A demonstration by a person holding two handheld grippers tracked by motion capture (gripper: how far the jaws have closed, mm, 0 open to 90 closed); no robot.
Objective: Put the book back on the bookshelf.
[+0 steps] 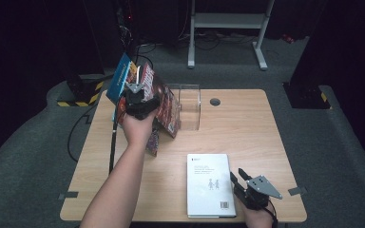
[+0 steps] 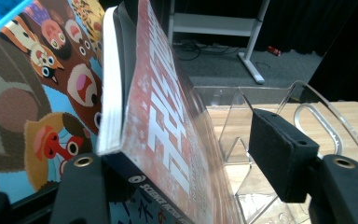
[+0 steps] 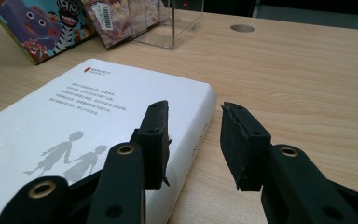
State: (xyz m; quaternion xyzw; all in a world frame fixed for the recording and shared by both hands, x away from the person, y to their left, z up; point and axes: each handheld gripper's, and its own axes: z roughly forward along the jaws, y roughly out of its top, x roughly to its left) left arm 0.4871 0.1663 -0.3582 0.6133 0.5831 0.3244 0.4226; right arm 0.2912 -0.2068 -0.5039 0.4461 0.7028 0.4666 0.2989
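Note:
My left gripper (image 1: 135, 95) is raised over the table's back left, among upright books. In the left gripper view, a red-covered book (image 2: 168, 116) stands between the jaws of that gripper (image 2: 182, 154), leaning by the left jaw; the right pad (image 2: 282, 156) is clear of it, so the gripper is open. A cartoon-animal book (image 2: 42, 93) leans behind the red one. A white book (image 1: 209, 183) lies flat at the front. My right gripper (image 1: 237, 173) rests open at its right edge, one jaw over the cover, the other over bare table (image 3: 193, 135).
A clear acrylic book holder (image 1: 190, 107) stands at the table's back middle, just right of the leaning red book (image 1: 164, 102) and blue-edged book (image 1: 119, 76). A round cable hole (image 1: 215, 101) lies behind it. Bare wood (image 1: 256, 137) spreads to the right.

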